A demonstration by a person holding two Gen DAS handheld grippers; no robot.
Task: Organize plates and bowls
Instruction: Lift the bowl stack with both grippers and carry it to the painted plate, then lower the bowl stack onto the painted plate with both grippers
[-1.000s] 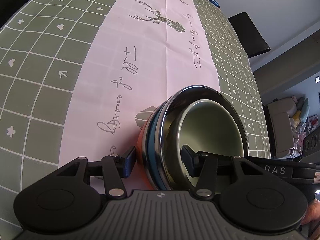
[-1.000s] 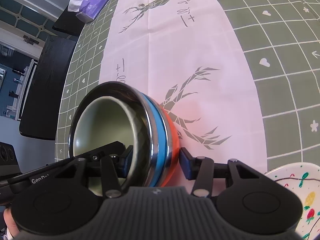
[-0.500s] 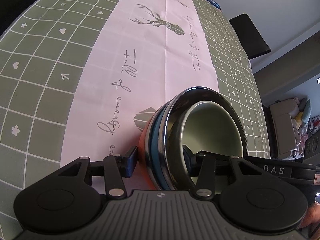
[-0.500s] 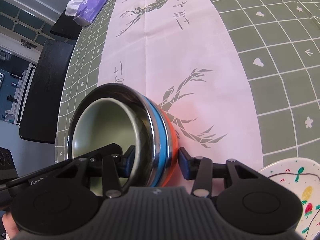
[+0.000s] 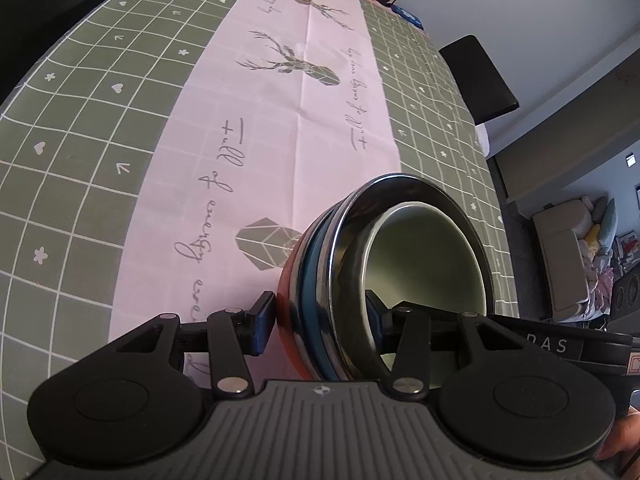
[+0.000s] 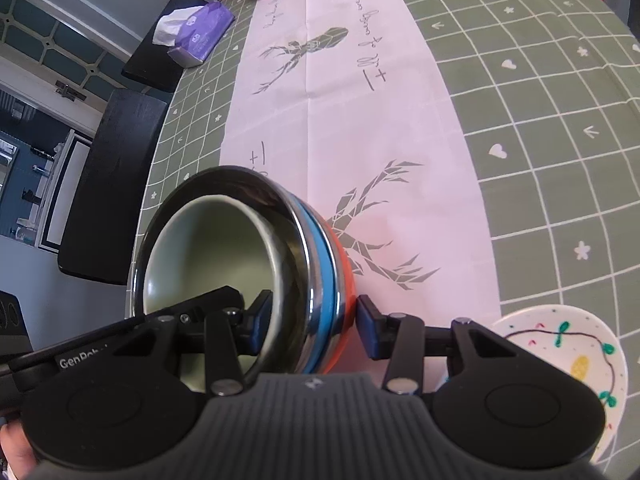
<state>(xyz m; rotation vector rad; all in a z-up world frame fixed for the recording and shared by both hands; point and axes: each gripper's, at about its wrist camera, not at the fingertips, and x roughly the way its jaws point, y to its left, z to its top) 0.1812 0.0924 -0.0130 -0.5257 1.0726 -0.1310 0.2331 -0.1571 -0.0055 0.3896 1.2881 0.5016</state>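
Bowls nested into one stack [image 5: 340, 280] fill the lower middle of both views: a pale green ceramic bowl [image 5: 424, 264] sits inside a shiny steel bowl [image 5: 352, 240], which sits in a blue bowl [image 5: 310, 276] and an orange bowl [image 5: 288, 292] outermost. The stack is tipped on its side above the pink deer-print runner [image 5: 280, 120] on the green grid-pattern table [image 5: 80, 120].

In the left wrist view, the left claw [image 5: 318, 316] straddles the stack's rims, one blue-padded finger outside against the orange wall, the other inside the green bowl; it is closed onto the stack. At the lower right of that frame the other claw's black body crosses behind.

In the right wrist view, the right claw [image 6: 312, 320] straddles the same rims; its outer pad stands just clear of the orange wall, so whether it pinches I cannot tell. A white plate with painted fruit [image 6: 560, 360] lies at lower right, a purple tissue pack [image 6: 200, 32] at upper left.
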